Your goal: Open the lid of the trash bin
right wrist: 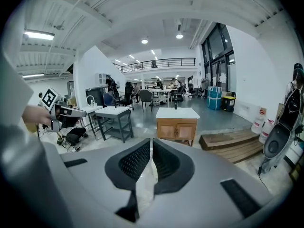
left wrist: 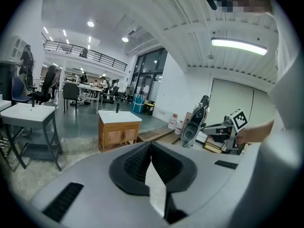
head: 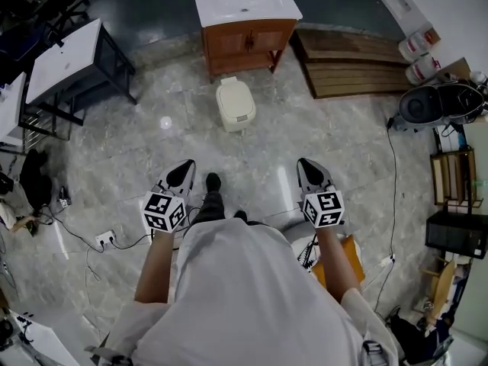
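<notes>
Distant people [left wrist: 103,83] too small for detail; white desk [head: 9,109] half off-frame.

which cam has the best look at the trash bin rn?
Head view. The trash bin sits whole and unblocked on the floor before the wooden vanity, lid down. The left and right gripper views show the vanity but no bin: the left hand-held gripper and right hand-held gripper fill the lower frame.

Head view: looks steeply down from above onto the tiled floor [head: 137,151], left gripper [head: 181,175] and right gripper [head: 311,174] low in frame. Gripper views: sit tight behind their own closed jaws, face level and forward. Share the wooden cabinet [head: 248,43] ahead across all three; catch the opposite gripper at the side.
</notes>
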